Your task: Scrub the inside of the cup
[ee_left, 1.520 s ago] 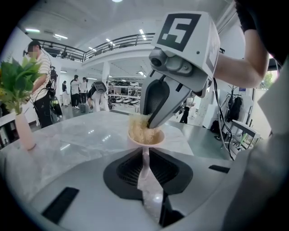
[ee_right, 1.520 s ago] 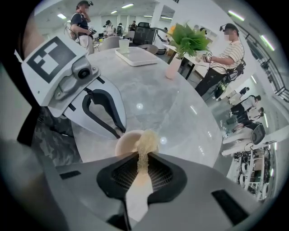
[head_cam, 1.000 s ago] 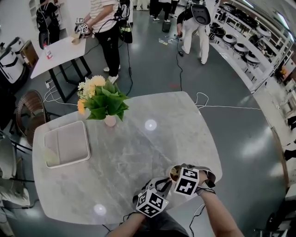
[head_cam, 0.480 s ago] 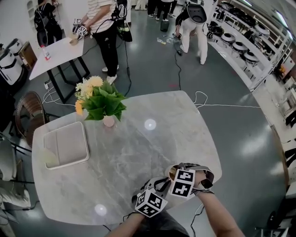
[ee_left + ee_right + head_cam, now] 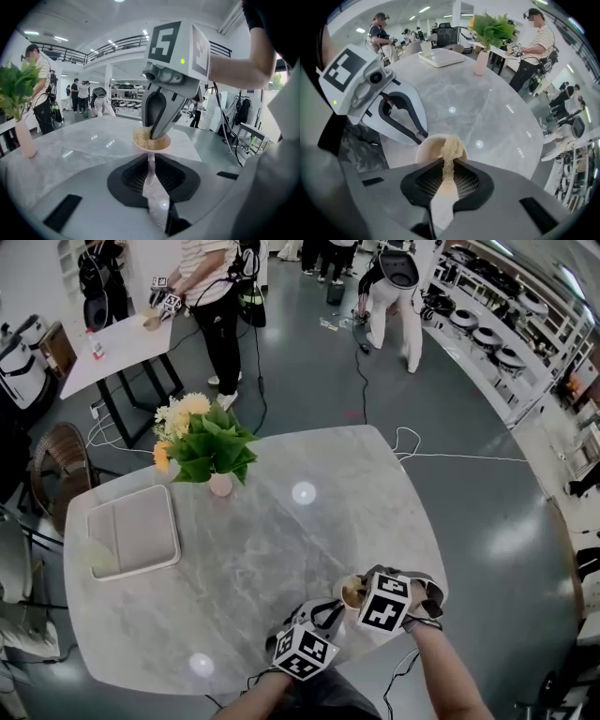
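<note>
**A:** Where is the cup?

**B:** The cup stands mouth up on the grey marble surface, close to the near right edge and right in front of the person. It is pale outside and tan inside.

**A:** And the left claw?

**B:** The left claw meets it from the near side. In the left gripper view its jaws stand narrow, with only a thin slit between them. The cup's near wall sits in that slit, pinched at the tips. The right gripper view agrees: the tips of that claw meet the cup at its rim.

**A:** So it holds the cup. What about the other one?

**B:** The right claw is closed on a tan scrub pad. The pad sticks out past the tips and reaches down into the cup's mouth. In the left gripper view the right claw slants down from above. Its tips are inside the rim, and the pad lies toward the left of the cup's inside.

**A:** Is the cup resting on the surface?

**B:** Its rim looks level. I cannot tell whether its base touches the surface.

**A:** Anything else there?

**B:** A vase of flowers and a pale tray are on the far left. Both are well apart from the cup and both claws.
</note>
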The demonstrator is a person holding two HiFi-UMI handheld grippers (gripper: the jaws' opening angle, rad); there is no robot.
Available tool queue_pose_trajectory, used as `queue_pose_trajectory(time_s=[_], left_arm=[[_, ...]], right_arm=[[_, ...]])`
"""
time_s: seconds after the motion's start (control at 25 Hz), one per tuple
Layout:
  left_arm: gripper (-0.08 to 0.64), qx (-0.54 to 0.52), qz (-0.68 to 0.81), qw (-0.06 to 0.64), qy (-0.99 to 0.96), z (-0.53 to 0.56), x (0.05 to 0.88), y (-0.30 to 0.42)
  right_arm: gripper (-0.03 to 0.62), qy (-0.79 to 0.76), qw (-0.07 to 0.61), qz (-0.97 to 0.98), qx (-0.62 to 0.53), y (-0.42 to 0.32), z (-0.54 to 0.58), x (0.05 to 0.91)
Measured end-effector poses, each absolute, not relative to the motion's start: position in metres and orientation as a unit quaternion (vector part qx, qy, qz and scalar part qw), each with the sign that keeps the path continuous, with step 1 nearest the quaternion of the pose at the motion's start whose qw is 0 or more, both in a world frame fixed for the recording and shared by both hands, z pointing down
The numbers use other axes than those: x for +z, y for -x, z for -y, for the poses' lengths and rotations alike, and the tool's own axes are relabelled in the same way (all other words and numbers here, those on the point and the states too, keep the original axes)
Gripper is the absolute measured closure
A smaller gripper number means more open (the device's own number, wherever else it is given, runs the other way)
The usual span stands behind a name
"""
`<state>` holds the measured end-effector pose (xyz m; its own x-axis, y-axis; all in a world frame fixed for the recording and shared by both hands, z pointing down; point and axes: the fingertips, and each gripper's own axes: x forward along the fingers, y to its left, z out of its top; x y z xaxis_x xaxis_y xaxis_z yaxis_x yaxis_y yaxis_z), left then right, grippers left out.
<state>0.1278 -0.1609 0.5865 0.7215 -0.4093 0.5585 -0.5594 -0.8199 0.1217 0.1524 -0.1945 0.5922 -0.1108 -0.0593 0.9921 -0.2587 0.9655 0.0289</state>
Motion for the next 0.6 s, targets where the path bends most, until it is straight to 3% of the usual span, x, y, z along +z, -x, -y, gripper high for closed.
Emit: queue_pose_trajectory(time_s=[0.24,0.6], left_arm=[[0.506,0.265,0.263,0.139,-0.917,0.159,0.586,-0.129],[0.506,0.264,0.269,0.143,-0.915,0.159,0.586,-0.128]], right_arm=[[0.532,-0.092,0.676,0.730,0.042,-0.149,0.187,0.615],[0.532,-0.085,0.593,0.790,0.130,-0.141,0.176,0.579]])
